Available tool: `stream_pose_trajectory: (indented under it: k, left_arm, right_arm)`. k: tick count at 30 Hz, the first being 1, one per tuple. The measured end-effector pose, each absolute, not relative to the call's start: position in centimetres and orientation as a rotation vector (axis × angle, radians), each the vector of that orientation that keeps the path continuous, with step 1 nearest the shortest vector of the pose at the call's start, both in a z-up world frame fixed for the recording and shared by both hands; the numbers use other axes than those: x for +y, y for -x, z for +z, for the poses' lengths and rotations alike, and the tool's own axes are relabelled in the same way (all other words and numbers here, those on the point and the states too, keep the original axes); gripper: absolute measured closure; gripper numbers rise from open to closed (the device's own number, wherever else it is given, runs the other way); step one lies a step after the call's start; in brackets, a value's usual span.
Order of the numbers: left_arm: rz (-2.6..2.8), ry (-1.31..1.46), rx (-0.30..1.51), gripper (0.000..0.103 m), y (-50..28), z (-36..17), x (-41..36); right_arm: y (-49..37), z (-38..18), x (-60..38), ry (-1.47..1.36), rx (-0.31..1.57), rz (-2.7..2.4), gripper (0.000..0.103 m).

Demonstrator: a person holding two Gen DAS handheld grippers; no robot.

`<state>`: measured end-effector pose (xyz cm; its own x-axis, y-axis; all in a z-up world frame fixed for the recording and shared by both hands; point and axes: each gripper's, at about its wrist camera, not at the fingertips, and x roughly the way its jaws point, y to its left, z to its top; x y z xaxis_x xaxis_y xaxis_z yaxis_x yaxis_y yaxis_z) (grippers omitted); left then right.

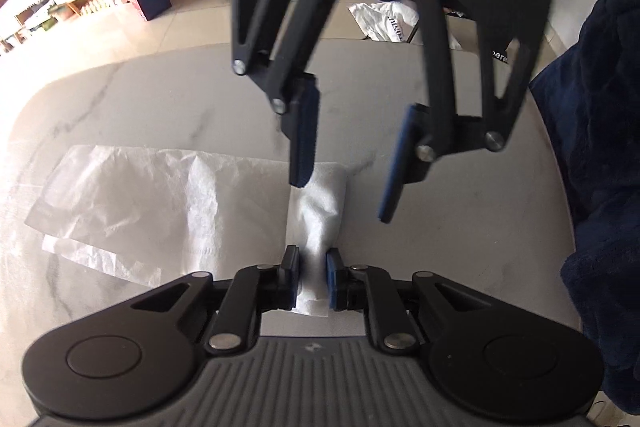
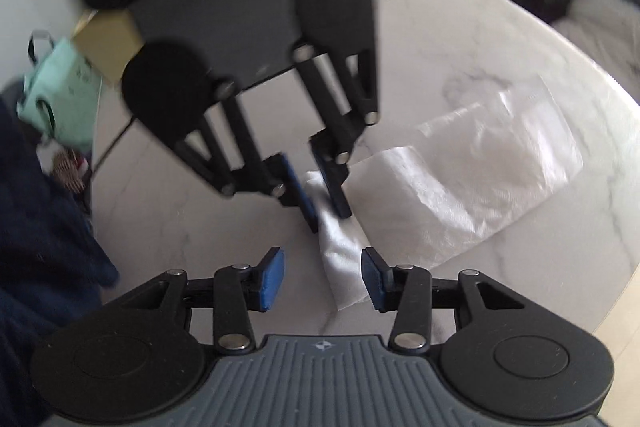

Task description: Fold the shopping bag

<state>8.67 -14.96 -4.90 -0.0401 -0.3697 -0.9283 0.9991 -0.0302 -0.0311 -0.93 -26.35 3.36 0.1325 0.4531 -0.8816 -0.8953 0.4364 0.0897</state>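
From the left wrist, the left tongs [image 1: 312,277] are clamping the bunched end of the white bag [image 1: 132,203], which is lying flat on the marble worktop [image 1: 460,267]. From the right wrist, the right tongs [image 2: 322,277] are standing apart, straddling that end without pressing it.

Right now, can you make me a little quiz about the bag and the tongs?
1. True or false: the right tongs are shut on the bag.
2. What does the bag lie on? A) a marble-look table B) a carpet C) a chair
3. Which tongs pinch the bag's narrow end?

Key: 1 false, they stand open. 2 A. 3 the left tongs.
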Motion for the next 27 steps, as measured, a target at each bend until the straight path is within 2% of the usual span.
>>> stream_pose_trajectory:
  k: [7,8,9,16,24,27]
  left_arm:
    - [-1.424,-0.817,1.046,0.091,-11.4,-4.1,-15.6]
    - [-1.422,-0.809,1.057,0.091,-11.6,-4.0,-15.7]
    - [-1.415,-0.797,1.066,0.091,-11.7,-4.0,-15.7]
    - [-1.350,-0.739,1.056,0.090,-11.6,-3.5,-15.1]
    - [-1.285,-1.018,0.705,0.079,-5.8,-2.5,-14.6]
    - [-1.293,-1.107,0.648,0.075,-4.4,-3.1,-15.1]
  right_arm:
    - [3.0,1.7,-25.0,0.736,0.881,1.030,0.058]
    - [2.9,1.5,-25.0,0.740,0.870,1.027,0.061]
    - [2.8,1.4,-24.9,0.742,0.861,1.016,0.075]
    - [0.6,1.3,-25.0,0.679,0.939,1.035,0.085]
    - [-4.4,1.9,-25.5,0.470,1.169,1.083,0.088]
    - [-6.4,1.7,-25.3,0.415,1.269,1.111,0.089]
